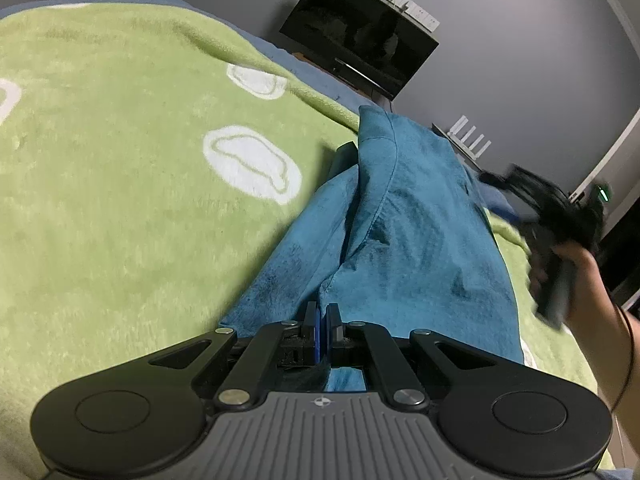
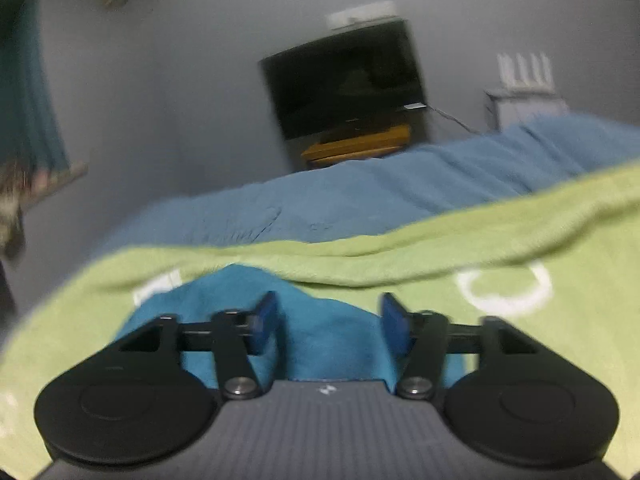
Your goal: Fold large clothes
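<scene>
The teal garment lies part-folded in a long strip on the green blanket, left gripper clamped on its near edge, right gripper spread apart above it, more folds probably remaining.

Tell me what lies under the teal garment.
The teal garment lies on a green blanket with white ring patterns; a blue bedcover shows past the blanket's edge. Whatever sits directly beneath the garment is covered.

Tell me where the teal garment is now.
The teal garment lies on the green blanket, right of centre in the left wrist view, pinched by the left gripper.
</scene>
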Available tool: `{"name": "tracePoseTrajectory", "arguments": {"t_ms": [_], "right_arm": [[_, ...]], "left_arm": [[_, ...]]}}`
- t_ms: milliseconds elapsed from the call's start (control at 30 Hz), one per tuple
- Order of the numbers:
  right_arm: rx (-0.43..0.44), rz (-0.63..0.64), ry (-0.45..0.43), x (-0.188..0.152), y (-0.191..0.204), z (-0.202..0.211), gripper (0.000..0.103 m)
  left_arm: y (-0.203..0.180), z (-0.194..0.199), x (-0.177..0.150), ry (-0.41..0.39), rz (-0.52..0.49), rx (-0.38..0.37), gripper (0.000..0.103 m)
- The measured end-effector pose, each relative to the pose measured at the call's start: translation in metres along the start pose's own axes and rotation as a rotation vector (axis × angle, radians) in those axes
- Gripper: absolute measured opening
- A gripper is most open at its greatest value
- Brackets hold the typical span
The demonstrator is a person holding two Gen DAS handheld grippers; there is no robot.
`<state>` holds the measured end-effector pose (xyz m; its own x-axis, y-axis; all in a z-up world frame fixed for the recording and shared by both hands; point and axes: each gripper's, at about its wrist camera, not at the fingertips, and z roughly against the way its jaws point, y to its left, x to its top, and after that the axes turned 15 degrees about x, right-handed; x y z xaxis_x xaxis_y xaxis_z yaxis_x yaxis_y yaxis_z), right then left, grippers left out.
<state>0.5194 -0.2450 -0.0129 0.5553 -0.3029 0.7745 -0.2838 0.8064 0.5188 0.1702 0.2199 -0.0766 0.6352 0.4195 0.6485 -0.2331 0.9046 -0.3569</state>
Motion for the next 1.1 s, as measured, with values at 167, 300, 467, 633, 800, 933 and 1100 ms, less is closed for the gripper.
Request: {"name": "tracePoseTrajectory", "arguments": {"t_ms": [167, 300, 467, 633, 800, 933, 1100], "right_arm": [[0.103, -0.246, 0.153, -0.048, -0.045, 0.055, 0.078], [0.175, -0.411, 0.220, -0.102, -0.054, 0.099, 0.087], [0.215, -0.392, 0.375, -0.138, -0.024, 0.120, 0.091], [0.073, -0.164, 0.405, -0.146, 0.004, 0.132, 0.091], [0.154, -0.330, 0.396, -0.154, -0.005, 0.134, 0.092], [0.216, -0.470, 0.405, -0.174, -0.022, 0.124, 0.103], [0.270, -0.520, 0.370, -0.172, -0.020, 0.124, 0.064]], "left_arm": [[0.000, -0.001, 0.001, -0.004, -0.004, 0.001, 0.003], [-0.003, 0.002, 0.000, -0.011, -0.024, 0.011, 0.003], [-0.004, 0.002, -0.001, -0.013, -0.030, 0.019, 0.003], [-0.002, 0.003, 0.000, -0.005, -0.026, 0.018, 0.003], [-0.002, 0.003, 0.000, -0.008, -0.025, 0.018, 0.004], [0.000, 0.000, 0.000, 0.005, -0.013, 0.012, 0.004], [0.001, -0.001, 0.000, 0.011, -0.009, 0.017, 0.004]]}}
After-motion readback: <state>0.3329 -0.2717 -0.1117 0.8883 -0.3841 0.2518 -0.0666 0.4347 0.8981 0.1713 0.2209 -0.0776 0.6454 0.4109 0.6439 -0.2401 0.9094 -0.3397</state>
